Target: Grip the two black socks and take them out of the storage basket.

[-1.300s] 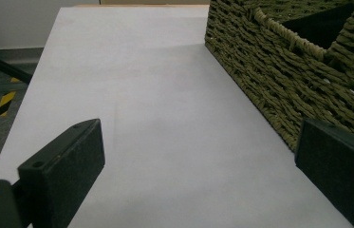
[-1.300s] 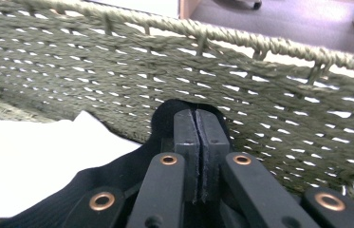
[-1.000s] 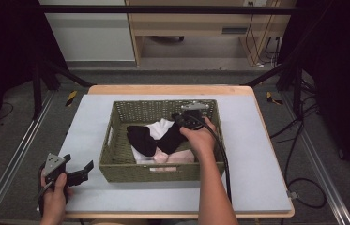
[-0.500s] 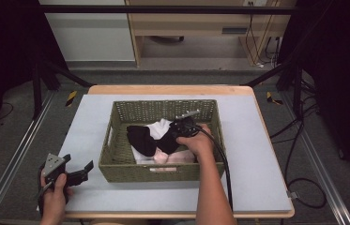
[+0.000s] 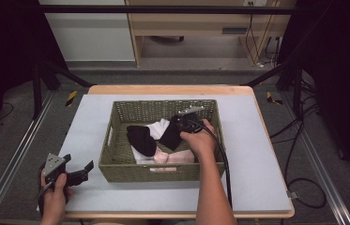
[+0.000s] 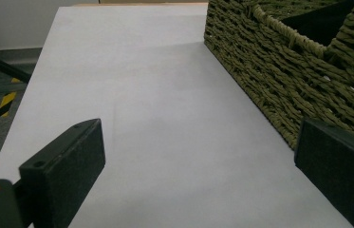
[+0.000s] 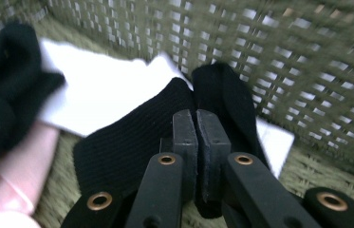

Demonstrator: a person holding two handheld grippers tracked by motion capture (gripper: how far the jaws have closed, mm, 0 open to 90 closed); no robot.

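Observation:
A woven olive basket [image 5: 163, 171] stands mid-table and holds several socks. My right gripper [image 5: 182, 123] reaches into its right half and is shut on a black sock [image 5: 170, 133]. In the right gripper view the jaws [image 7: 196, 128] are pressed together on a fold of that black sock [image 7: 132, 137], close to the basket wall [image 7: 260, 42]. A white sock [image 7: 103, 90] lies under it, a second black sock [image 7: 4, 95] lies to the left and a pink sock [image 7: 18, 161] is nearer. My left gripper [image 5: 79, 164] rests open at the table's front left, outside the basket.
In the left gripper view, the wide-open left gripper [image 6: 198, 142] has bare grey mat [image 6: 132, 71] between its jaws, with the basket's outer wall [image 6: 279, 71] close on the right. A black cable [image 5: 224, 168] trails from the right gripper. Metal frame rails run along both table sides.
The right gripper has shifted slightly left inside the basket, still pinching the black sock. The left gripper has stayed where it was.

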